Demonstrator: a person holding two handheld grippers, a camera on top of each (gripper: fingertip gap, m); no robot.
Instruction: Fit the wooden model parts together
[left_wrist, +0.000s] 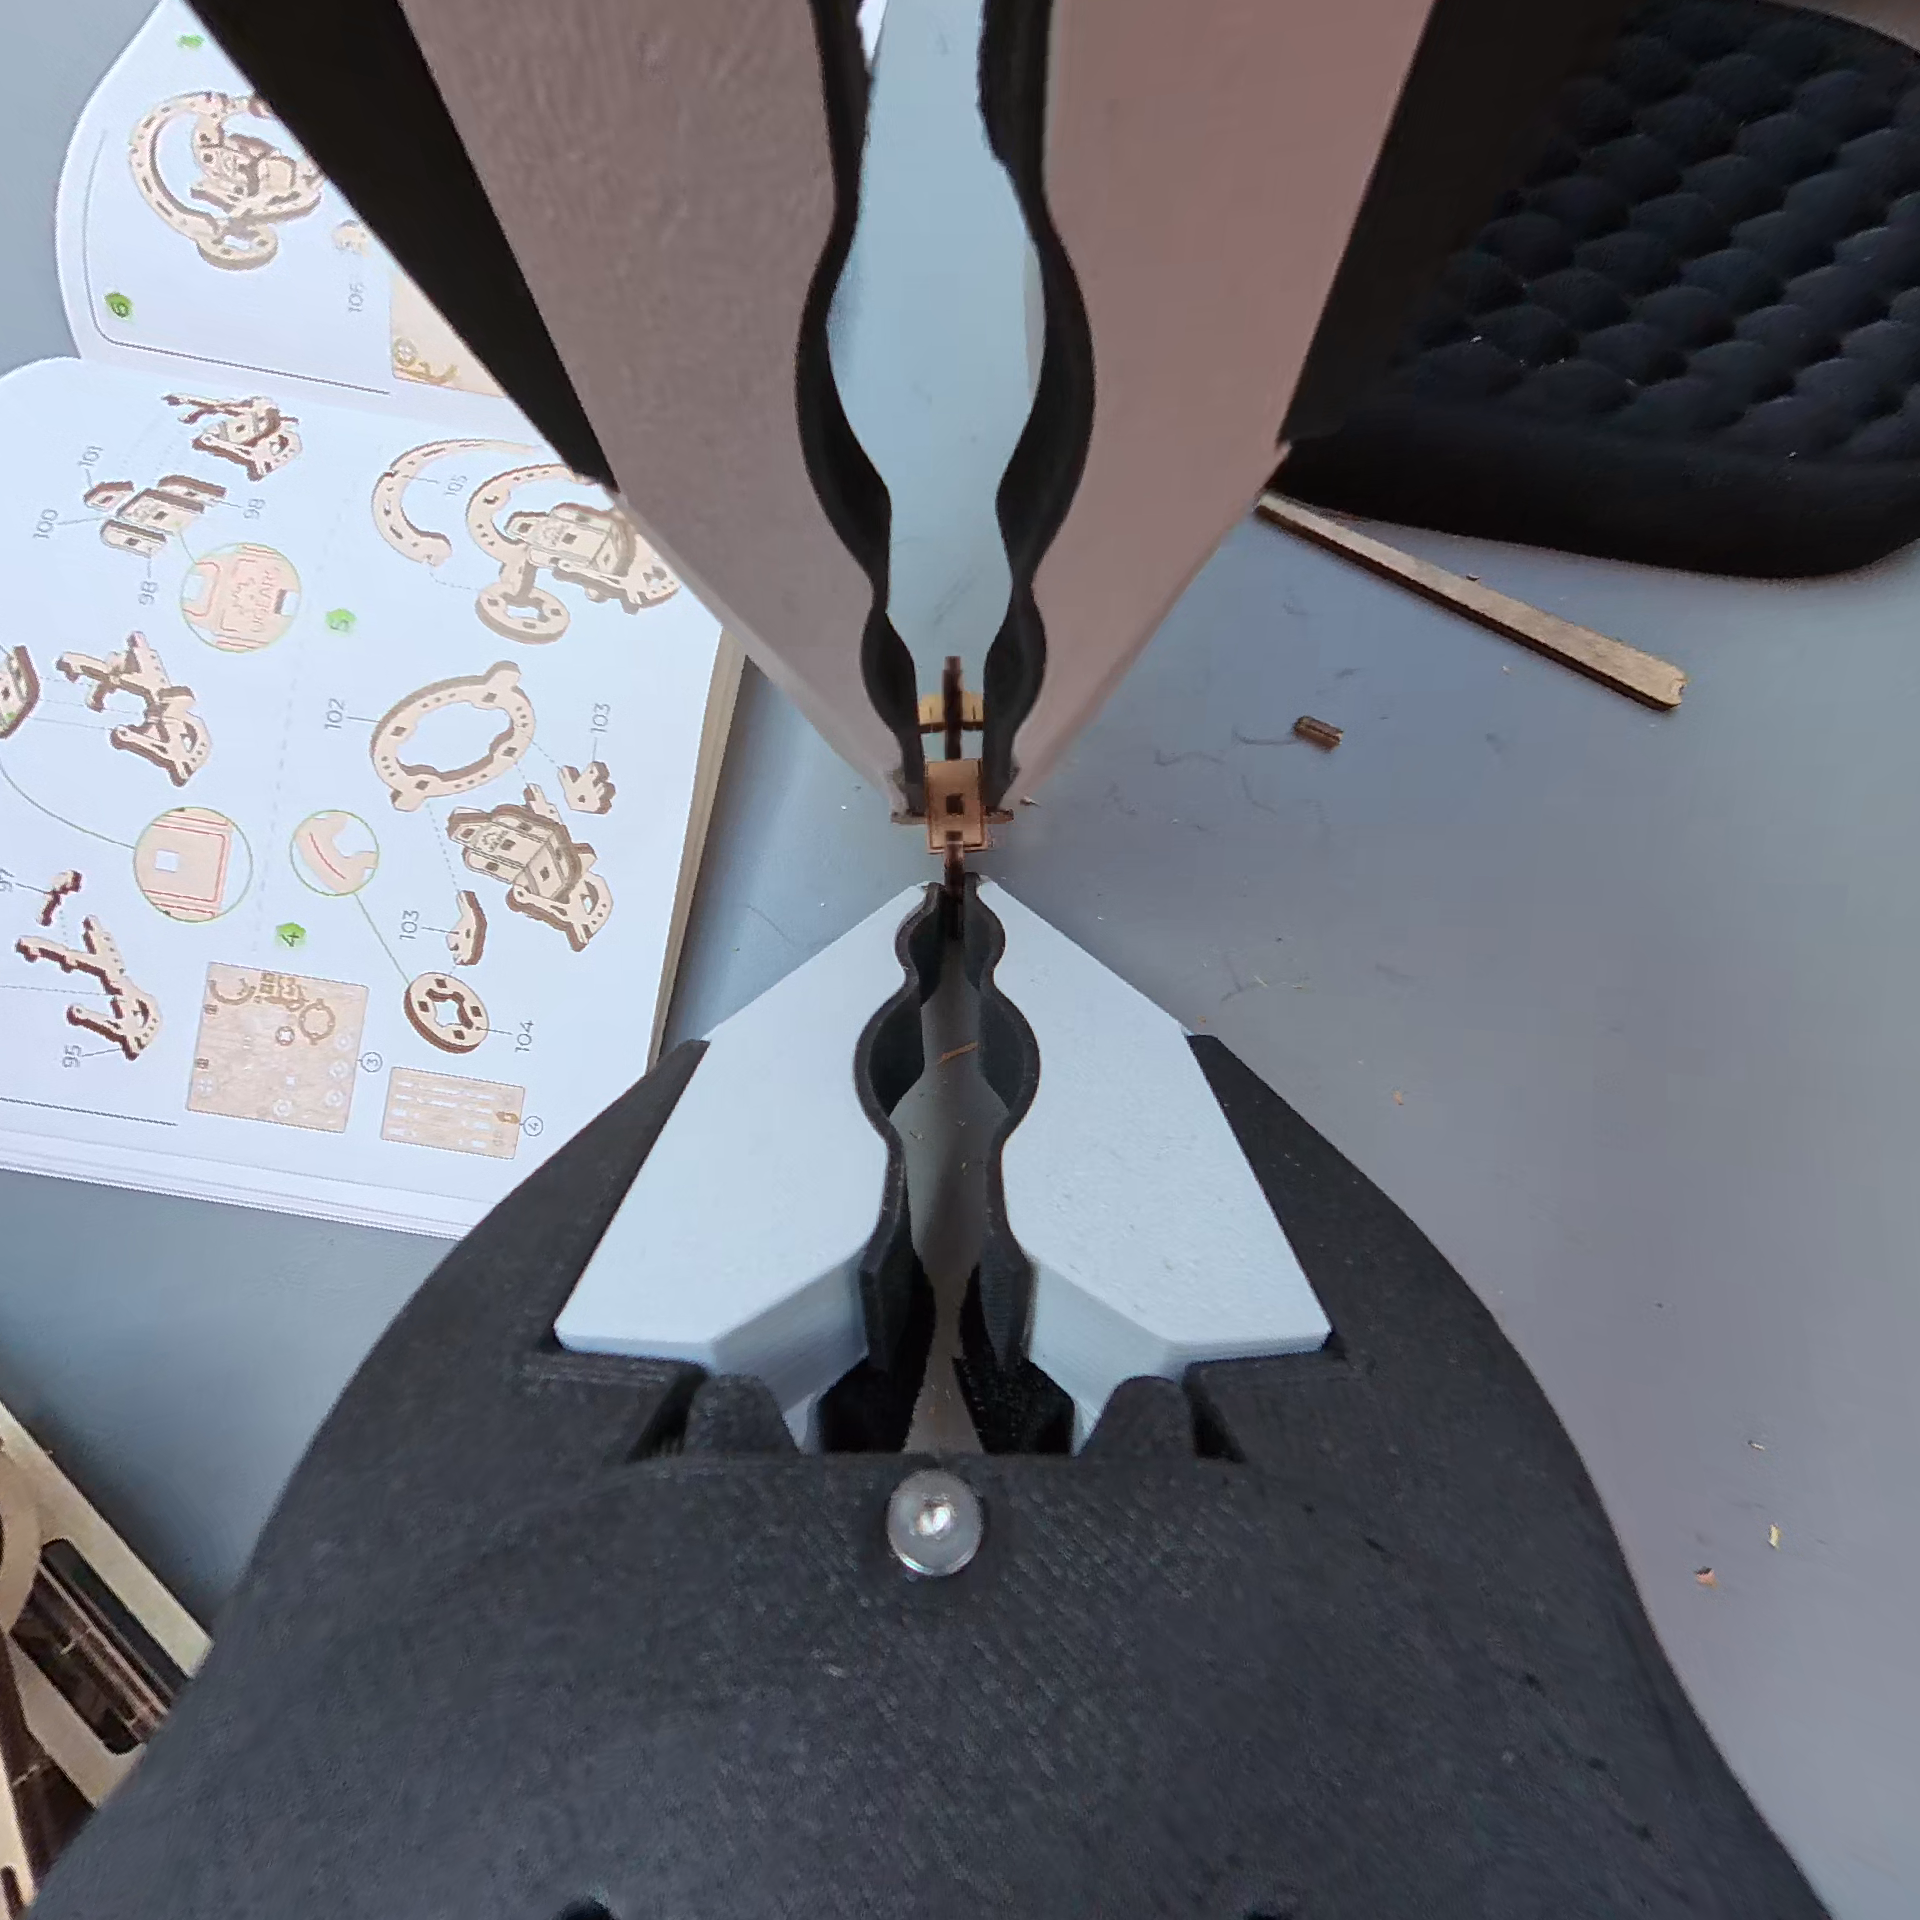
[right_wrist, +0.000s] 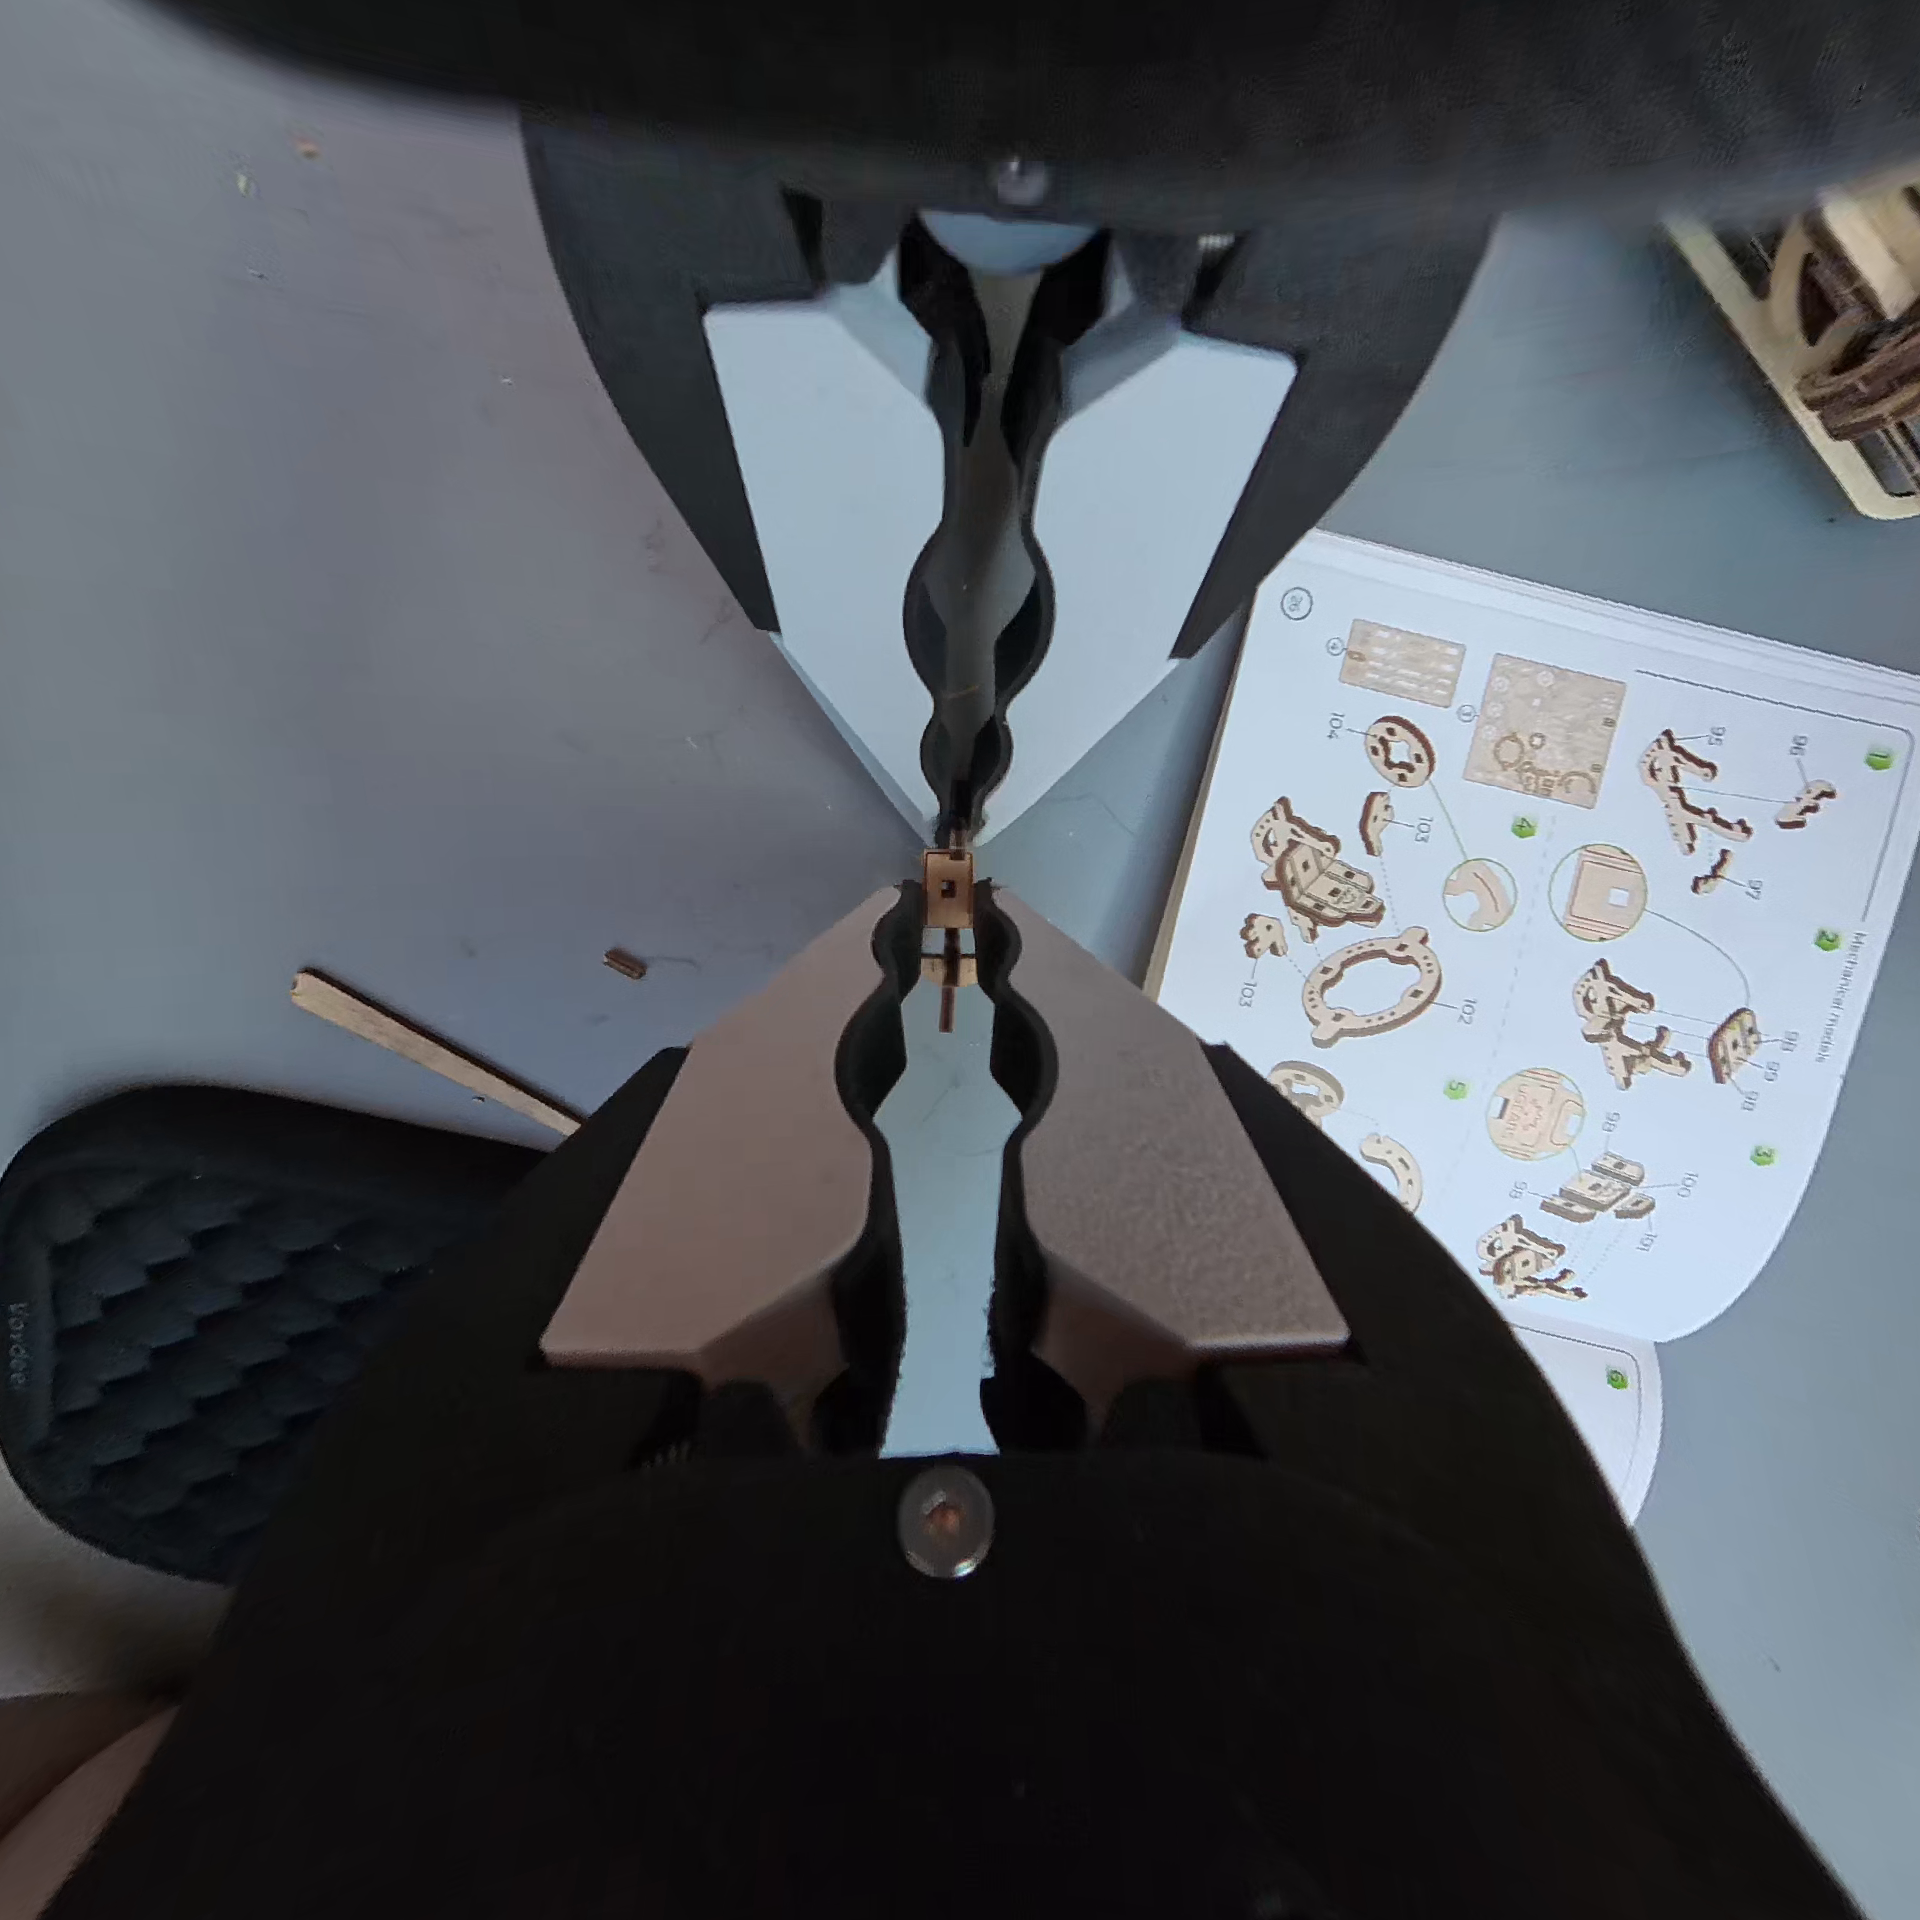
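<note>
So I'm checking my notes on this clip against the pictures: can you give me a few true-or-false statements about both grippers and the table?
1. The left gripper and right gripper meet tip to tip. True.
2. The right gripper holds a small wooden block part. True.
3. The instruction booklet is closed. False: it lies open on pages of diagrams.
4. A thin wooden strip lies on the grey table. True.
5. The black cushion covers the booklet. False: they lie apart.
</note>
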